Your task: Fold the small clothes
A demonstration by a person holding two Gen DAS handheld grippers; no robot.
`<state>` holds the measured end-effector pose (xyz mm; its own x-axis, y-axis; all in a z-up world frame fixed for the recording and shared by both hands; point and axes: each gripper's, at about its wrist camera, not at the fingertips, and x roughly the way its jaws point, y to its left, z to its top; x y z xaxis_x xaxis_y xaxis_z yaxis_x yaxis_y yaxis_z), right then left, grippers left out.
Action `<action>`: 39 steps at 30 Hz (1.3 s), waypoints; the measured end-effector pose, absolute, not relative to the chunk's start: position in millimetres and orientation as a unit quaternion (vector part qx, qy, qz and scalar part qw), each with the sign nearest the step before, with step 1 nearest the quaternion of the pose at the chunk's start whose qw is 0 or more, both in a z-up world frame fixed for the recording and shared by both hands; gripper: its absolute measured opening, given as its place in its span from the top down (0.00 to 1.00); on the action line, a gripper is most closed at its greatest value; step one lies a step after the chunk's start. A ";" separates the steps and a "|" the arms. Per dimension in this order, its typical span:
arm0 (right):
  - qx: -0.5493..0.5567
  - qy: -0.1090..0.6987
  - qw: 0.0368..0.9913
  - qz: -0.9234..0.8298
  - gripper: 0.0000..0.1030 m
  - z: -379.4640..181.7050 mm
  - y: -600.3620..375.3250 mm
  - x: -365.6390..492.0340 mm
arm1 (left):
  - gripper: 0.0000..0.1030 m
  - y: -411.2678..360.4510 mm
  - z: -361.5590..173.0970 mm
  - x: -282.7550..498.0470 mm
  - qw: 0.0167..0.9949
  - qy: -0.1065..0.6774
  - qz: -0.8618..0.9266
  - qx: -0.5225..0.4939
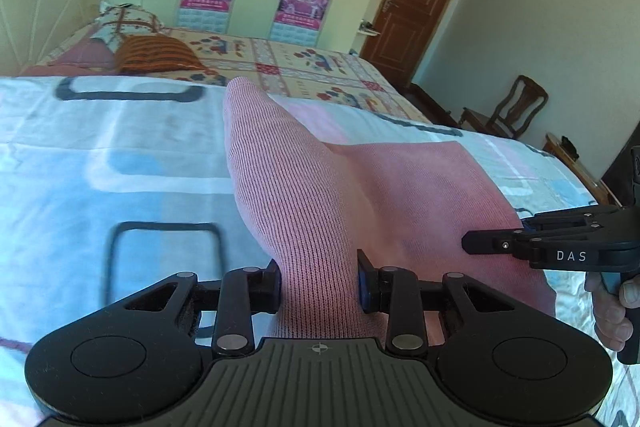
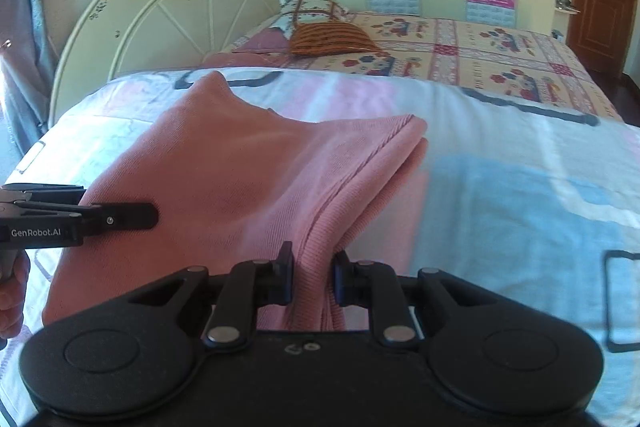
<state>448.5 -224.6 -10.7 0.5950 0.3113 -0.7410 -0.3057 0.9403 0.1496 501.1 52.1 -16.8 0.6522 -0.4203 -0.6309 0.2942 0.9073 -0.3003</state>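
Observation:
A pink knit garment (image 1: 304,195) lies partly folded on the bed, with its near edge lifted. My left gripper (image 1: 319,285) is shut on a raised fold of it, fabric bunched between the fingers. My right gripper (image 2: 313,277) is shut on the layered right edge of the same garment (image 2: 248,179). The right gripper also shows from the side in the left wrist view (image 1: 520,245), and the left gripper shows from the side in the right wrist view (image 2: 116,219). Both hold the cloth a little above the sheet.
The garment rests on a light blue, white and pink patterned sheet (image 1: 120,155). Farther back lie a floral bedspread (image 1: 320,67), an orange striped pillow (image 1: 160,55) and a headboard (image 2: 180,11). A wardrobe, a brown door and a wooden chair (image 1: 516,111) stand beyond.

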 end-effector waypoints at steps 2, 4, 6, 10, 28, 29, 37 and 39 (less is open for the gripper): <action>0.004 0.417 0.890 0.183 0.83 -12.7 -197.3 453.2 | 0.68 81.4 -20.4 497.7 0.905 0.369 -0.189 -0.092; 0.003 0.419 0.887 0.193 0.83 -15.9 -170.7 456.6 | 0.68 112.1 -26.7 495.4 0.905 0.373 -0.180 -0.099; 0.005 0.423 0.883 0.202 0.83 -20.2 -147.1 459.4 | 0.68 140.4 -32.6 493.7 0.904 0.377 -0.173 -0.105; 0.020 0.439 0.872 0.214 0.83 -35.3 -109.3 467.1 | 0.68 183.6 -49.7 494.7 0.900 0.389 -0.159 -0.115; 0.090 0.449 0.873 0.166 0.57 -61.9 -109.9 468.2 | 0.29 250.3 -88.4 499.9 0.906 0.373 -0.149 -0.135; 0.103 0.450 0.872 0.164 0.58 -60.3 -114.5 473.8 | 0.29 253.4 -87.8 507.5 0.905 0.373 -0.149 -0.142; 0.067 0.474 0.868 0.135 0.92 -79.9 -105.9 511.2 | 0.32 242.7 -104.8 554.4 0.888 0.415 -0.138 -0.140; 0.064 0.477 0.868 0.122 0.93 -86.0 -107.7 513.6 | 0.32 236.7 -108.4 551.6 0.889 0.416 -0.138 -0.134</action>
